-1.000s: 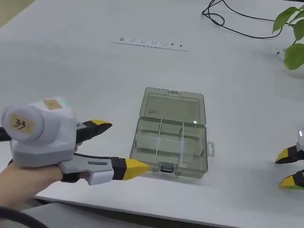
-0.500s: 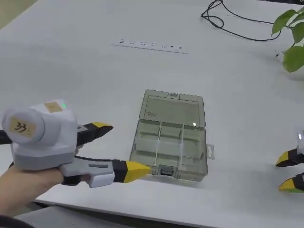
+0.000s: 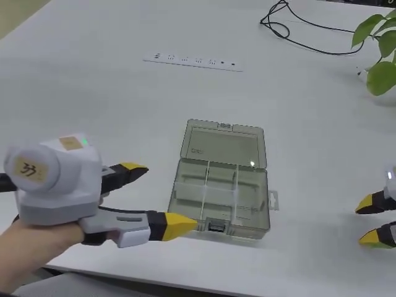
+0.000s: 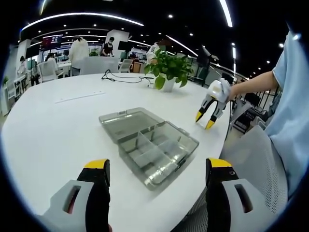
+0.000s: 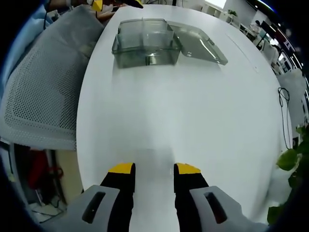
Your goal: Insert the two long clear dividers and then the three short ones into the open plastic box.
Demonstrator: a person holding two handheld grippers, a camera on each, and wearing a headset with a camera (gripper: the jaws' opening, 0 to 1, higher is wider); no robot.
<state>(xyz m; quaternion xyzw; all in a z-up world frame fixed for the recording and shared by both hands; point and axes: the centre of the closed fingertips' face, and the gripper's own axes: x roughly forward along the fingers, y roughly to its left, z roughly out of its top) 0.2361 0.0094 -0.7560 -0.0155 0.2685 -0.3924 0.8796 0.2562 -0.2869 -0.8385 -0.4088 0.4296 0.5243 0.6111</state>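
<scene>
Seemingly the dividers (image 3: pixel 206 185) sit in the box (image 3: pixel 242 226) already; left gripper (image 3: pixel 162 195) and right gripper (image 3: pixel 366 221) are spread, empty; only checking is left.

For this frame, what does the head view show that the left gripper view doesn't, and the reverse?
Head view: the left gripper seen from outside, and the hand holding it. Left gripper view: the plant's white pot, a mesh chair back, a light blue sleeve and people at far tables. Both: the open plastic box split into compartments, the right gripper with jaws apart, the black cable and the power strip.
</scene>
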